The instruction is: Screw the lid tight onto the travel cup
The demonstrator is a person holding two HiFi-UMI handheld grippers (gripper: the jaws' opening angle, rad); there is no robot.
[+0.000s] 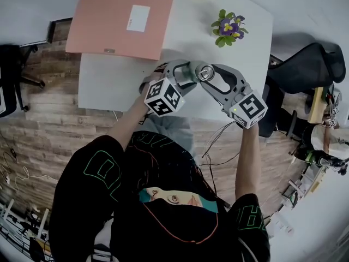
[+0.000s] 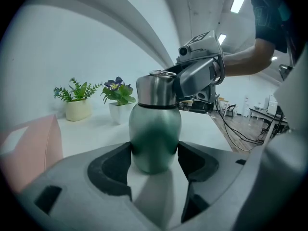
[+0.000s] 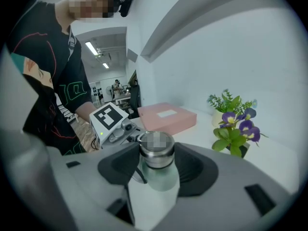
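The travel cup stands upright on the white table [image 1: 109,86] near its front edge. Its green body [image 2: 155,138] sits between the dark pads of my left gripper [image 2: 155,163], which is shut on it low down. The steel lid [image 3: 156,148] sits on top of the cup, and both pads of my right gripper [image 3: 156,166] lie against its sides. In the head view the two grippers meet around the lid [image 1: 205,72], the left gripper [image 1: 190,75] coming from the left and the right gripper [image 1: 210,79] from the right. The cup's body is mostly hidden there.
A pink folder [image 1: 120,22] lies at the table's back left. A small pot of purple flowers [image 1: 229,27] stands behind the cup to the right, with a second plant pot [image 2: 77,105] further back. A black office chair [image 1: 311,64] stands right of the table.
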